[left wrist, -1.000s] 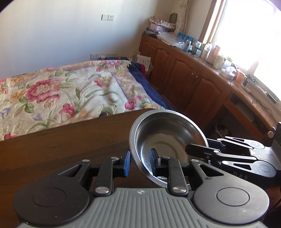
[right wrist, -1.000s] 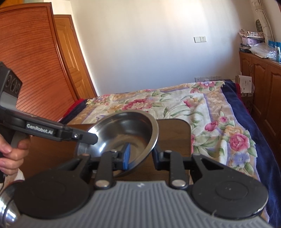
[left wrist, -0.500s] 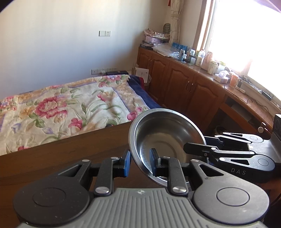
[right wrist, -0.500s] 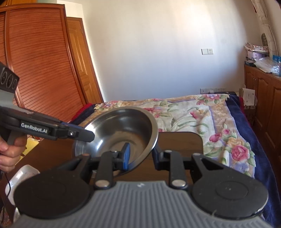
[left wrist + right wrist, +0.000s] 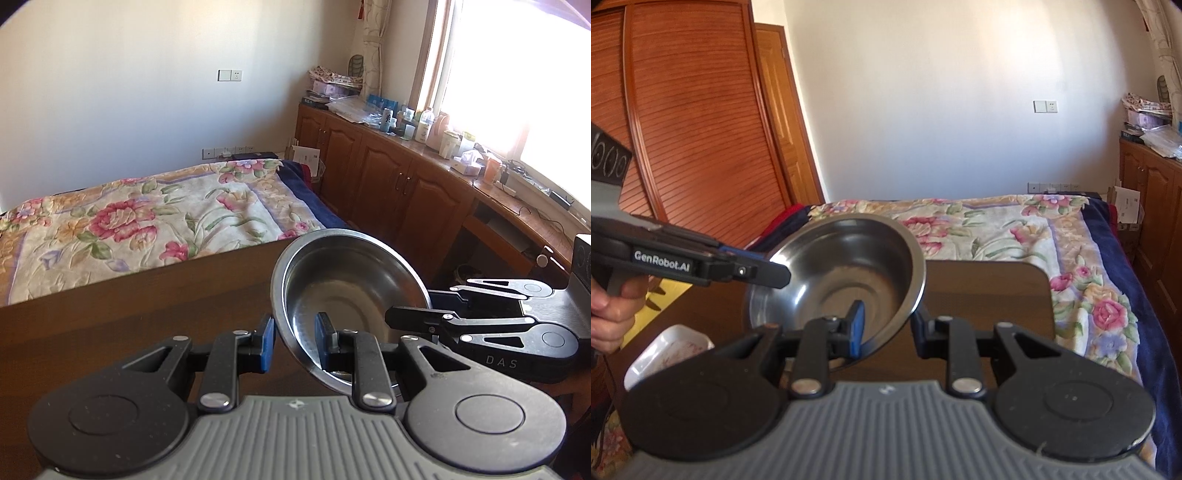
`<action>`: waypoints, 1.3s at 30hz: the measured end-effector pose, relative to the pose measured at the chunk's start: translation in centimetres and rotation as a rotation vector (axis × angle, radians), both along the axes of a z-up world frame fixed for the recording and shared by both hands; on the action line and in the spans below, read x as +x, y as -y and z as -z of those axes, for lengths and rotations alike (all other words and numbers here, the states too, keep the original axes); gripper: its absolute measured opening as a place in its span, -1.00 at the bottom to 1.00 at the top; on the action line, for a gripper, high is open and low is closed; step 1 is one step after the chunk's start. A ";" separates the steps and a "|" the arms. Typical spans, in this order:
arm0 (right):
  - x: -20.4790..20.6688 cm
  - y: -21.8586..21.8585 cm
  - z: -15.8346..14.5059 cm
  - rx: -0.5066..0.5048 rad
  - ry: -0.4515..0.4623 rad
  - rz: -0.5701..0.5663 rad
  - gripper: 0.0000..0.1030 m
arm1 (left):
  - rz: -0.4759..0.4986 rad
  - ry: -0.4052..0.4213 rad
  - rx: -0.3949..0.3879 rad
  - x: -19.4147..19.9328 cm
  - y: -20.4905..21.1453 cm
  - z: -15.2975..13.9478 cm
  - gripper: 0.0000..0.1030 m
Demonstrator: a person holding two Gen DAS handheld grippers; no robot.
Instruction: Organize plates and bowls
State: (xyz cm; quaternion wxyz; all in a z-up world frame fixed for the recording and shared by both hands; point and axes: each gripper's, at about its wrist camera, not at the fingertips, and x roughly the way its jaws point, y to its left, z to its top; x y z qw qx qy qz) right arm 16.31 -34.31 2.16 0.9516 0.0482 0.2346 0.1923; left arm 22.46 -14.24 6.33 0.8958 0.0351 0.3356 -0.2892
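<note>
Steel bowl (image 5: 351,295) aloft — rim between both grippers' fingers (image 5: 856,326), tilted.

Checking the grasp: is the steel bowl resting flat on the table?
No, the steel bowl is tilted, its rim between the right gripper fingers.

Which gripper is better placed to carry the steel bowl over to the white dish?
Left, probably. Both the left gripper and right gripper clamp the steel bowl by its rim from opposite sides, but the white dish lies on the left gripper's side, below it, in the right wrist view.
</note>
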 end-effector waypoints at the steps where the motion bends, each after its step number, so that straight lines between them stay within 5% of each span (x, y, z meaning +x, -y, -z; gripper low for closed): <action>1: -0.3 -0.2 0.0 -0.001 -0.002 -0.005 -0.44 | -0.002 -0.001 0.000 -0.3 -0.2 0.2 -0.54; 18: -3.6 -2.9 0.2 -0.019 -0.015 -0.073 -0.44 | -0.030 -0.033 -0.132 -5.7 -5.3 2.4 -0.54; 39: -8.2 -4.9 2.3 0.002 -0.023 -0.104 -0.44 | -0.059 0.038 -0.077 -13.0 -7.6 5.4 -0.54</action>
